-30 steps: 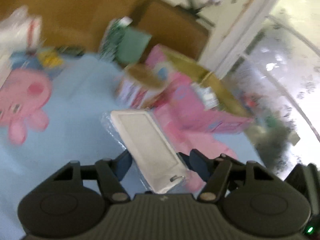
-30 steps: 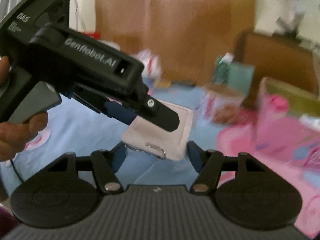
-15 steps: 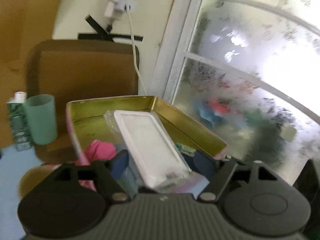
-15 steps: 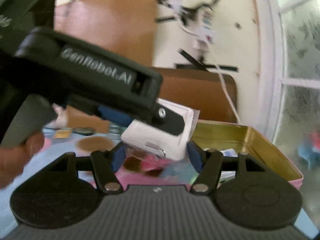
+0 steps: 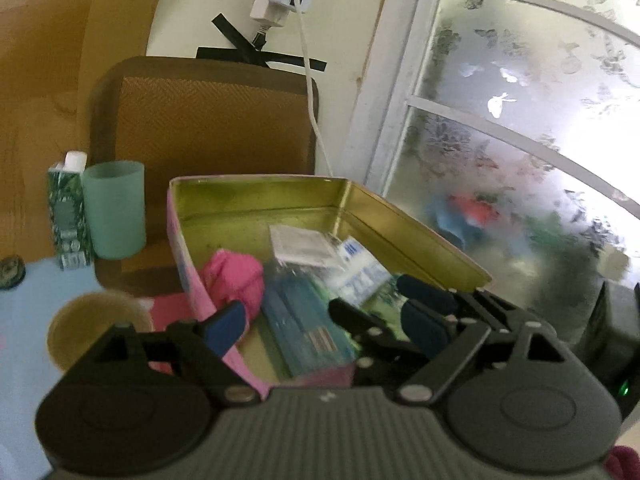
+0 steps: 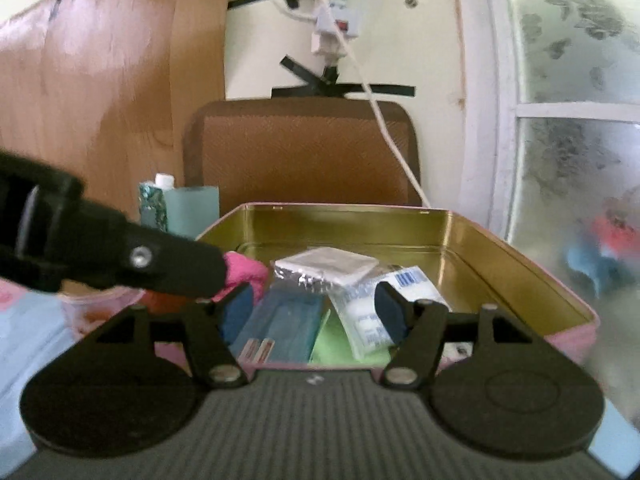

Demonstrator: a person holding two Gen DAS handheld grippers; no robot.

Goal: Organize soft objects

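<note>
Both grippers hung over the open tin (image 6: 520, 248) at frame centre. Left gripper (image 5: 320, 316) jaws were opening, nothing between; right gripper (image 6: 316, 308) wide, empty. White pouch (image 6: 326, 266) apparently lay inside, just released. Next: withdraw, fetch another soft item.

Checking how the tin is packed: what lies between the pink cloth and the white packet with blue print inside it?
In the right wrist view, a blue flat pack lies between the pink cloth and the white printed packet in the tin.
</note>
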